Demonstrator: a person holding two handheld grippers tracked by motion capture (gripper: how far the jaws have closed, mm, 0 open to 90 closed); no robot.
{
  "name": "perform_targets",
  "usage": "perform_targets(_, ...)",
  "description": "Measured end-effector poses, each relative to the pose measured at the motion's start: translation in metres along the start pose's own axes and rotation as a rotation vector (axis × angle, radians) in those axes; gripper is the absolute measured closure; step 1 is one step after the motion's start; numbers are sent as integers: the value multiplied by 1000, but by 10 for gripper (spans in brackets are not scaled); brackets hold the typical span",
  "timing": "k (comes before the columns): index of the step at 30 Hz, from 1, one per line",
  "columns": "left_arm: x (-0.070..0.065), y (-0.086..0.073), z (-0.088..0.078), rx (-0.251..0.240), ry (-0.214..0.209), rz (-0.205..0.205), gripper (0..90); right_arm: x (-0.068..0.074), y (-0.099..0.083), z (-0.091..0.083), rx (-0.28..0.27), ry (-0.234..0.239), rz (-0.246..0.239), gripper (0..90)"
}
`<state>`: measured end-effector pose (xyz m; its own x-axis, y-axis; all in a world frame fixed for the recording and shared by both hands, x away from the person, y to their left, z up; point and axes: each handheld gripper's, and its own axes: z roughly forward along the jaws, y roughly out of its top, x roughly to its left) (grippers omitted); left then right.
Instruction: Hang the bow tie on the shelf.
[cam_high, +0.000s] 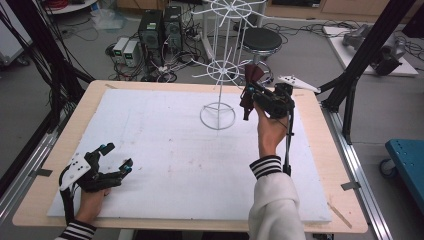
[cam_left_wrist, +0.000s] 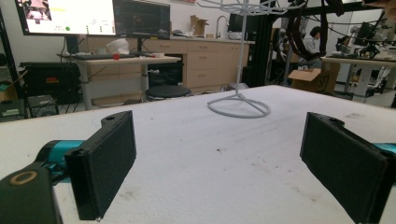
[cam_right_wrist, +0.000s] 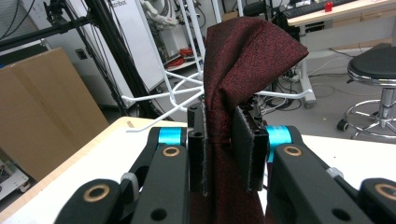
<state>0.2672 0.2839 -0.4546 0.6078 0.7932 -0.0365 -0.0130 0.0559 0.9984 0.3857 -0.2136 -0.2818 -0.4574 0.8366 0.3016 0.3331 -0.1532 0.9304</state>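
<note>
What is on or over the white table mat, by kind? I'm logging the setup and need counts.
White wire rack: 1
Dark red cloth: 1, clamped in the right gripper
Grippers: 2, counting the open left gripper
Total: 4

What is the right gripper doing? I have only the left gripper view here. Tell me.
Observer: The right gripper is shut on a dark red cloth.
Operator: Say where it is.
Observer: Raised beside the white wire rack, near its lower ring of arms.
Operator: Report the left gripper from above.
Observer: The left gripper rests open, low at the near left of the white mat.
</note>
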Motion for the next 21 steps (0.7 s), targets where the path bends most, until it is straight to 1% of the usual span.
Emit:
perform_targets(3,0,0,0,0,0,1,110,2,1,1,-5,-6,-1,768)
perform_targets(7,0,0,0,0,0,0,110,4,2,3,-5,-15,18,768)
perform_targets(12,0,0,0,0,0,2,110,7,4,6,-5,-27,24,768)
perform_targets(18,0,0,0,1,0,1,110,11,5,10,0,-33,22,768)
perform_targets(21,0,0,0,0,-1,-1,110,12,4,14,0,-39,11,768)
